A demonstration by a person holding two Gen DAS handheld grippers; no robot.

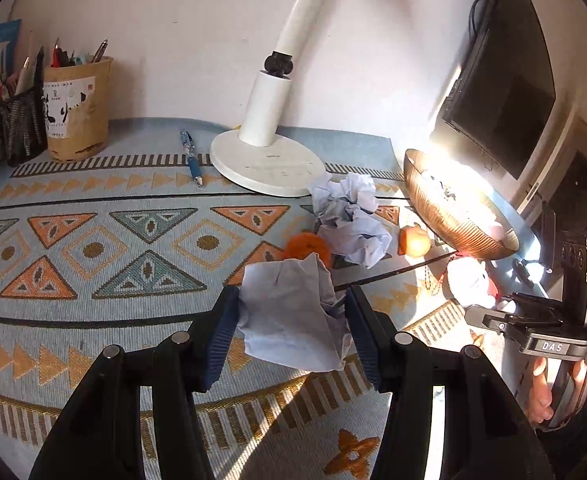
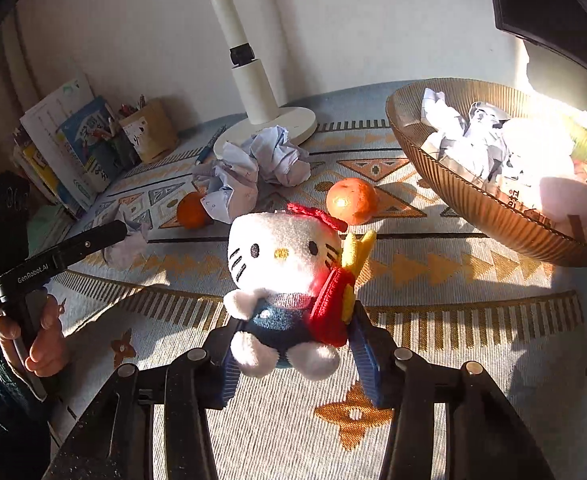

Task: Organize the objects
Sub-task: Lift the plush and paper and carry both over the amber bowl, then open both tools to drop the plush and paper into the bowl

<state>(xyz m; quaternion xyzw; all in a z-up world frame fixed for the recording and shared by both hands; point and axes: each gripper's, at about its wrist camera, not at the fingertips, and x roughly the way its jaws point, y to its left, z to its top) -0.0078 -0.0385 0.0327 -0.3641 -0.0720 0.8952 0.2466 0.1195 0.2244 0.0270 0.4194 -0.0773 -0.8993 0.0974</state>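
Note:
My left gripper (image 1: 291, 316) is shut on a crumpled paper ball (image 1: 293, 316), held over the patterned cloth. My right gripper (image 2: 293, 348) is shut on a white cat plush toy (image 2: 285, 276) with a red bow and red bag. Two more crumpled papers (image 1: 349, 216) lie near the lamp base. One orange (image 1: 307, 245) sits behind the held paper, another orange (image 1: 415, 241) near the brown ribbed bowl (image 1: 453, 216). In the right wrist view the bowl (image 2: 473, 200) holds crumpled papers (image 2: 465, 136) and other items.
A white desk lamp (image 1: 267, 160) stands at the back middle. A blue pen (image 1: 191, 158) lies left of it. Pen holders (image 1: 77, 108) and books (image 2: 73, 140) stand at the back left. A dark monitor (image 1: 501, 92) hangs at the right.

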